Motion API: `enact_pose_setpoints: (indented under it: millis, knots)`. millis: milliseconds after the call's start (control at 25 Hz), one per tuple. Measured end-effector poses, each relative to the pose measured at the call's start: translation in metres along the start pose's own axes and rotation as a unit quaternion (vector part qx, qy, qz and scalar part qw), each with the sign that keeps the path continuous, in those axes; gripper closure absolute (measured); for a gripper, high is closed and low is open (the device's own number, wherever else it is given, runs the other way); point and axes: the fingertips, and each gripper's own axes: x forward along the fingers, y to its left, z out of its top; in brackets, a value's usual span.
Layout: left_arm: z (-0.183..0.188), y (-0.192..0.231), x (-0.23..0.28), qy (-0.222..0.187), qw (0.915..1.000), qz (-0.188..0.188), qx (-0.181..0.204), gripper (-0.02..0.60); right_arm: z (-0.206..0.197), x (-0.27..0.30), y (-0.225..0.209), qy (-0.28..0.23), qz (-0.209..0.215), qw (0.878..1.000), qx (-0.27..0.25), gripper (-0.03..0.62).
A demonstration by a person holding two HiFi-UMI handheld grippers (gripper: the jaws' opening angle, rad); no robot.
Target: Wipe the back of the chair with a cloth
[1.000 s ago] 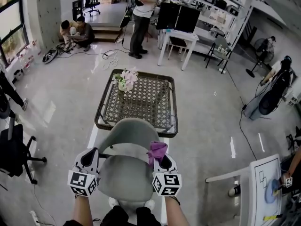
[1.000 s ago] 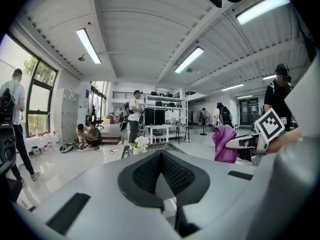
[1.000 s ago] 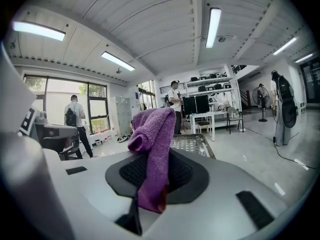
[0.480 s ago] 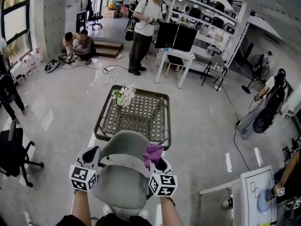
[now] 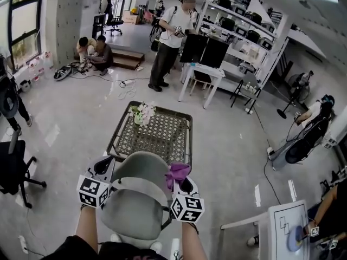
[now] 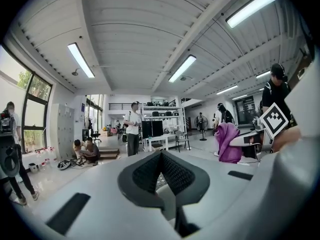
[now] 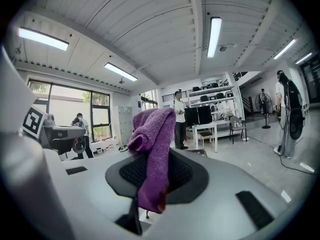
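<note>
Head view is showing the left gripper (image 5: 103, 166) sitting just left of the chair (image 5: 135, 210), its jaws resting together on nothing. Just right of the chair's back, the right gripper (image 5: 185, 187) is pinching the purple cloth (image 5: 178, 172) between narrow jaws.

Hidden and cut off around the chair

The chair (image 5: 142, 169)'s base is mostly covered by its own seat and by the person's body at the bottom edge; the cloth (image 7: 152, 144)'s lower end vanishes between the right gripper (image 5: 181, 182)'s jaws; the black office chair (image 5: 11, 169) is cut by the left edge; items on the far shelves (image 5: 238, 31) are too small to tell.
</note>
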Motion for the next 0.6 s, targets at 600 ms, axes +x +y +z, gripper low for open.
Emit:
enact_pose_setpoints:
  millis: [600]
  knots:
    - [0.031, -0.006, -0.001, -0.025, 0.9993, 0.002, 0.026, 0.572, 0.012, -0.012, -0.013, -0.019, -0.001, 1.000, 0.000, 0.502]
